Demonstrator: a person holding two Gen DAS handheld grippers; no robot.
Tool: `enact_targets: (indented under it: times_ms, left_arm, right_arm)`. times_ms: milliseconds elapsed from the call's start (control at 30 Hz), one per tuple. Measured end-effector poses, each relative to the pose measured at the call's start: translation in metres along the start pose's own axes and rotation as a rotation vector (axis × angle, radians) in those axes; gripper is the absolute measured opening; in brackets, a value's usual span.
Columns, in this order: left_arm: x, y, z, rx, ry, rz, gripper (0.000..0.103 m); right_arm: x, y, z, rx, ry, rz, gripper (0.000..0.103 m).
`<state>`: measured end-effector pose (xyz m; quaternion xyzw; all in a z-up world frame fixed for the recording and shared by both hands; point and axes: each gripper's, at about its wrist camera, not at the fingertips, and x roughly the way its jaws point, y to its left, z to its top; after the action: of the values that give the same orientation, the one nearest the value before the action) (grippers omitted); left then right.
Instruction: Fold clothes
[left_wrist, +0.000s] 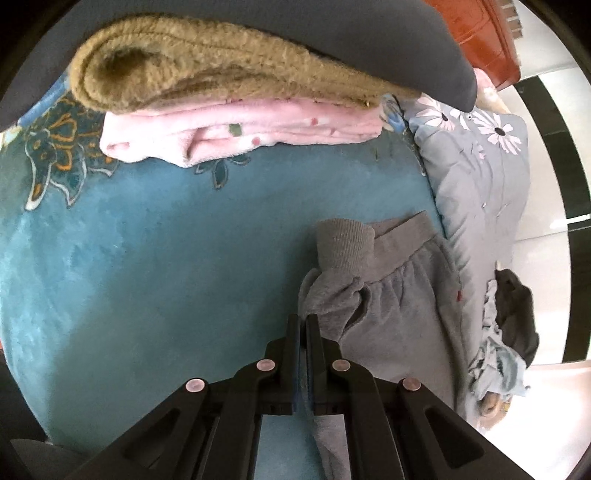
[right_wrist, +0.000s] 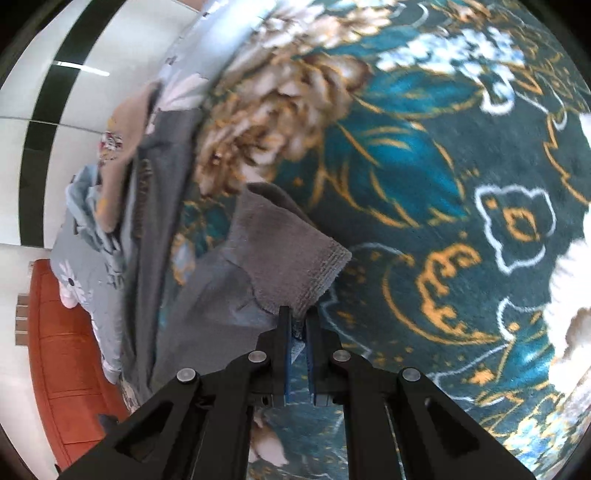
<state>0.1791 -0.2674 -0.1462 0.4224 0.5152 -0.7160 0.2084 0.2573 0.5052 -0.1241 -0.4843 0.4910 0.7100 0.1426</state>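
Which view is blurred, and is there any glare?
Right wrist view: motion blur smears the teal floral blanket; the grey fleece garment stays fairly sharp. Left wrist view: sharp, with the glossy white floor overexposed at right; both views are fisheye-curved.

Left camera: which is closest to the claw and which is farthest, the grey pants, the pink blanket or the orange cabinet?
1. Grey pants, pinched in the left claw.
2. Pink blanket, folded farther up the bed.
3. Orange cabinet, top right, beyond the bed.

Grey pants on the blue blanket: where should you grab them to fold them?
Grab the grey pants at the ribbed cuff or the waistband, coming from above: those thick edges lie flat and exposed. The left gripper already pinches the fabric nearby.
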Motion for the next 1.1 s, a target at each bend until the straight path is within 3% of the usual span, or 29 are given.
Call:
enact_targets:
  times_ms: [100, 200, 267, 367, 467, 500, 533, 567, 667, 767, 900, 967, 1000, 1033, 1067, 1100]
  left_arm:
    - [-0.005, 0.006, 0.003, -0.042, -0.021, -0.011, 0.005]
    - [-0.004, 0.015, 0.007, -0.114, -0.023, 0.003, 0.016]
    - [-0.005, 0.013, 0.006, -0.108, -0.035, -0.011, 0.020]
    - [-0.004, -0.004, 0.002, -0.022, -0.040, -0.035, 0.030]
    - [0.000, -0.020, -0.003, 0.065, -0.026, -0.009, 0.033]
    - [0.001, -0.020, -0.003, 0.072, -0.024, 0.002, 0.033]
    - [0.002, -0.019, -0.002, 0.066, -0.022, 0.006, 0.034]
    - [0.002, -0.015, -0.001, 0.040, -0.021, 0.003, 0.034]
    - [0.003, 0.004, 0.003, -0.078, -0.010, -0.026, 0.047]
    - [0.008, 0.023, 0.002, -0.207, 0.022, -0.097, 0.048]
    - [0.012, 0.014, -0.001, -0.167, -0.004, -0.076, 0.048]
    - [0.016, 0.009, -0.001, -0.142, -0.009, -0.059, 0.049]
    - [0.019, 0.009, -0.001, -0.144, -0.003, -0.056, 0.049]
    - [0.020, 0.011, -0.001, -0.149, 0.005, -0.052, 0.049]
    - [0.022, 0.012, 0.000, -0.157, 0.014, -0.046, 0.049]
    - [0.025, 0.013, 0.001, -0.164, 0.019, -0.043, 0.049]
  right_arm:
    - [0.001, -0.004, 0.002, 0.006, 0.032, -0.023, 0.008]
    - [-0.012, -0.004, 0.013, -0.052, 0.055, -0.095, 0.008]
    - [-0.029, -0.001, 0.024, -0.116, 0.027, -0.173, 0.009]
    - [-0.047, 0.017, 0.049, -0.203, -0.066, -0.233, 0.009]
    - [-0.024, 0.049, 0.070, -0.214, -0.084, -0.125, 0.021]
    - [-0.013, 0.060, 0.076, -0.202, -0.078, -0.062, 0.032]
    - [0.001, 0.072, 0.083, -0.188, -0.069, -0.001, 0.051]
    - [0.022, 0.087, 0.091, -0.167, -0.056, 0.047, 0.056]
    - [0.070, 0.119, 0.111, -0.110, -0.037, 0.068, 0.057]
    - [0.103, 0.141, 0.129, -0.093, -0.050, 0.029, 0.057]
    - [0.125, 0.146, 0.146, -0.028, -0.082, -0.003, 0.057]
    - [0.131, 0.144, 0.150, 0.022, -0.081, 0.012, 0.054]
    - [0.132, 0.144, 0.151, 0.032, -0.079, 0.011, 0.040]
    - [0.133, 0.144, 0.152, 0.038, -0.072, 0.007, 0.014]
    - [0.135, 0.146, 0.153, 0.030, -0.055, -0.002, 0.005]
    - [0.134, 0.150, 0.153, 0.012, -0.046, -0.007, 0.003]
